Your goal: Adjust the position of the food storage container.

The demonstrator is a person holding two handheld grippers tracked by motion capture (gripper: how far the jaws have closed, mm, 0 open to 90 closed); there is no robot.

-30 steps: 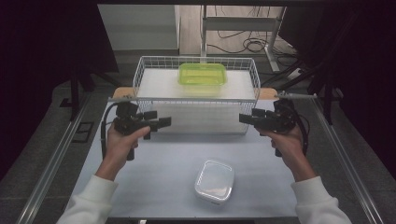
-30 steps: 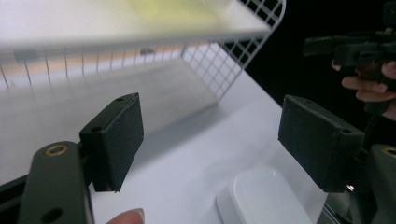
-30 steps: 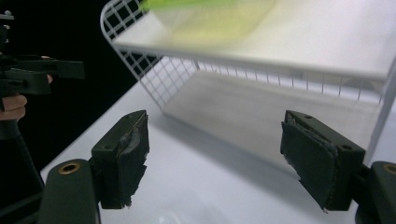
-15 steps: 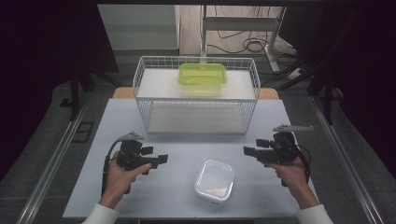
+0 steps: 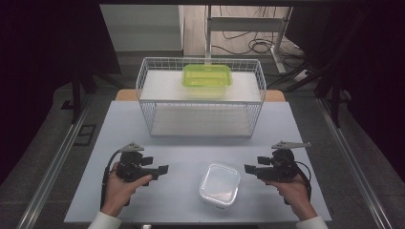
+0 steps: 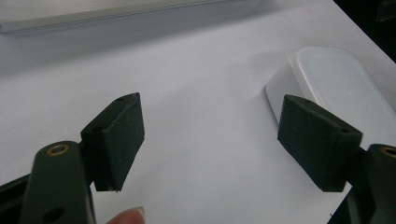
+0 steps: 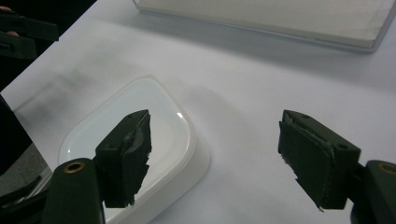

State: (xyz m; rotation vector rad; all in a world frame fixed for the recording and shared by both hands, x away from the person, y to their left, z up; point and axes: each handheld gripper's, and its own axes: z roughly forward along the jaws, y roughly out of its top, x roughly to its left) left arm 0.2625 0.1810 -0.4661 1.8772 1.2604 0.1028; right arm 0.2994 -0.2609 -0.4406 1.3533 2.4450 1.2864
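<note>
A white lidded container (image 5: 219,183) (image 6: 336,84) (image 7: 140,135) lies on the table near the front edge. My left gripper (image 5: 165,169) (image 6: 210,126) hovers to its left, pointing at it, open with nothing between the pads. On the container's right, my right gripper (image 5: 247,168) (image 7: 217,140) points back at it. Its jaws have just been closing a little but still stand open, with only table between them. Neither gripper touches the container. A green lidded container (image 5: 207,76) sits on the upper shelf of the white wire basket (image 5: 148,102).
The wire basket stands at the table's far middle, and its lower tray (image 7: 280,18) (image 6: 93,14) shows in both gripper views. Bare white table (image 5: 191,148) lies between basket and container. Dark floor, cables and stands surround the table.
Both hands have come down and toward the person, from beside the basket's front corners to low over the table on either side of the white container.
</note>
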